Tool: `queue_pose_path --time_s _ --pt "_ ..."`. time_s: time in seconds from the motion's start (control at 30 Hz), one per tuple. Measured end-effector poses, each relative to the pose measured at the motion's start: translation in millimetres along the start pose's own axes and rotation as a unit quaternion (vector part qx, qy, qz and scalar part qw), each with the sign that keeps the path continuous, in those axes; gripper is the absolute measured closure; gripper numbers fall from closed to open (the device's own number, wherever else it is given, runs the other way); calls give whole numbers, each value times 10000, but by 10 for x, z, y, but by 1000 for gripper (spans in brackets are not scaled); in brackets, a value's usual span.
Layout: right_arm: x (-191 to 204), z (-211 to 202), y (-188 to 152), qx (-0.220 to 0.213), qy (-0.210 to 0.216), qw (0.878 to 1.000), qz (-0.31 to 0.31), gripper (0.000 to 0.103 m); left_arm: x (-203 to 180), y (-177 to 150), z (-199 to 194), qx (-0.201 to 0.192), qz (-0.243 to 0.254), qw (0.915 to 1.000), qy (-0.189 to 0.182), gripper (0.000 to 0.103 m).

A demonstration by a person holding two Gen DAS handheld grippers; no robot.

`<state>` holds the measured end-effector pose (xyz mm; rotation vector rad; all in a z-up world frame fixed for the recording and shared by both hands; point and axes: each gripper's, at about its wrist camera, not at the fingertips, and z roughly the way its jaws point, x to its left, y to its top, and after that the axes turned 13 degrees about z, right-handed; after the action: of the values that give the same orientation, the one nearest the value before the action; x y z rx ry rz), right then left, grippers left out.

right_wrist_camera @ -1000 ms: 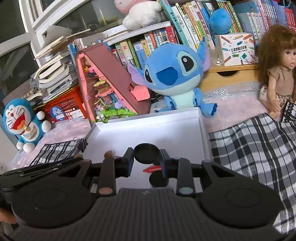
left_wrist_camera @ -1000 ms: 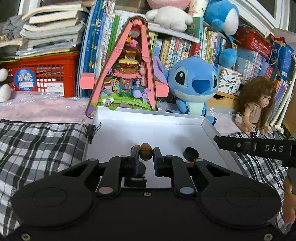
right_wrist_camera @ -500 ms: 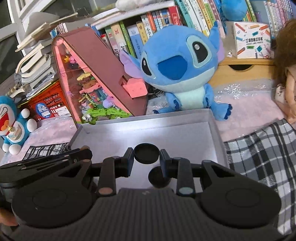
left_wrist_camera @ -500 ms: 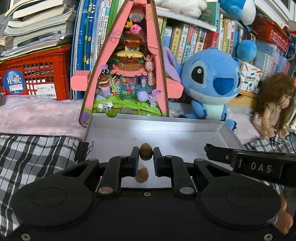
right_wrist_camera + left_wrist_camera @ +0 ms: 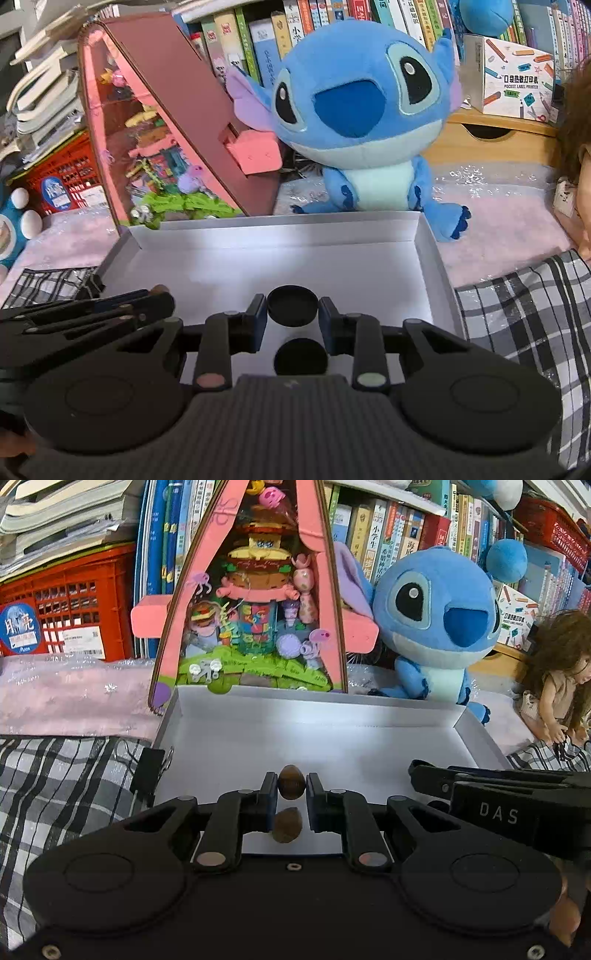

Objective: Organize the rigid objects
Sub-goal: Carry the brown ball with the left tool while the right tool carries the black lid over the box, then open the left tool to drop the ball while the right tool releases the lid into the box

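Left gripper (image 5: pixel 291 786) clamped on small brown egg-shaped piece (image 5: pixel 291 781), held over near part of white tray (image 5: pixel 480 734); below it a brown double, shadow or reflection, cannot tell. Right gripper (image 5: pixel 292 312) clamped on round black cap (image 5: pixel 292 305), also over tray's near part; dark round patch beneath it, unclear what. Each gripper visible at edge of other's view. Checked cloth (image 5: pixel 524 314) under tray on both sides. Behind far wall: pink triangular toy house (image 5: pixel 255 602), blue plush (image 5: pixel 362 122), doll (image 5: pixel 554 679). Farthest back: books (image 5: pixel 380 528), red crate (image 5: pixel 74 594).
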<state>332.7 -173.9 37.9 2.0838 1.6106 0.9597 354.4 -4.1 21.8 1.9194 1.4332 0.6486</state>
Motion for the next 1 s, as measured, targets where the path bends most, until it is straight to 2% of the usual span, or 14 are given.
queue_pose_path --time_s 0.37,1.0 --pt "-33 80 -68 80 -224 9996 -136 64 0 -73 51 70 -1 10000 63 88" --pt "-84 78 -108 70 -176 9998 -64 62 10 -113 -7 -34 -33 10000 35 86"
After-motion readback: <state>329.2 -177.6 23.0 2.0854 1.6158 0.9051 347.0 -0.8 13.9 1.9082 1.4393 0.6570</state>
